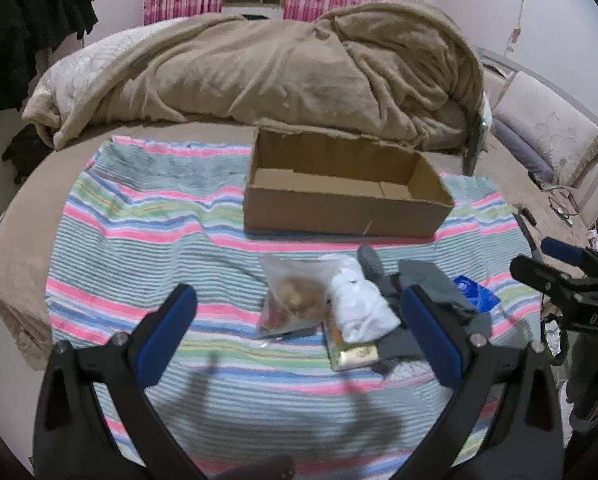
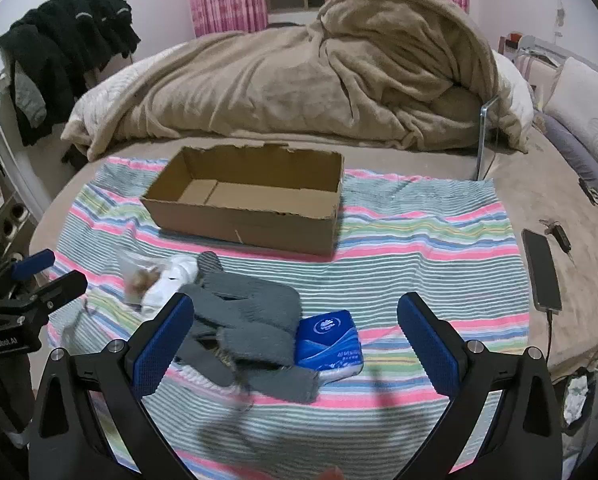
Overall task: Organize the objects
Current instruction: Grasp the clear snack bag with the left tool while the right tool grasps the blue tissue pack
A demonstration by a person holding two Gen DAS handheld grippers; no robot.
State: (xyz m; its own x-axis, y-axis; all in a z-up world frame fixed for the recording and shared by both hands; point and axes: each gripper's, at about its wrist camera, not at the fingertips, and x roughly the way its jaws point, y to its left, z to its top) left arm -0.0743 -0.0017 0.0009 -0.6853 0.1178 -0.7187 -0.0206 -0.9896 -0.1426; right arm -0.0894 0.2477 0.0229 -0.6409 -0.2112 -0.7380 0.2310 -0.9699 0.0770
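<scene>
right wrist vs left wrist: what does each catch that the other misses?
Right wrist only: the phone lying at the bed's right side, off the striped cloth.
Left wrist only: the yellow-labelled packet under the white bag.
Both: empty cardboard box, grey knit garment, blue tissue pack, beige blanket; both grippers open.

Two fisheye wrist cameras look from the bed's near edge toward its far side, left beside right, sharing the cardboard box (image 1: pixel 349 192) (image 2: pixel 251 196) on the striped cloth (image 1: pixel 147 240) (image 2: pixel 419 232).

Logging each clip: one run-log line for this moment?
left gripper: open, empty | right gripper: open, empty | cardboard box: empty | grey knitwear, tissue pack: on striped cloth
</scene>
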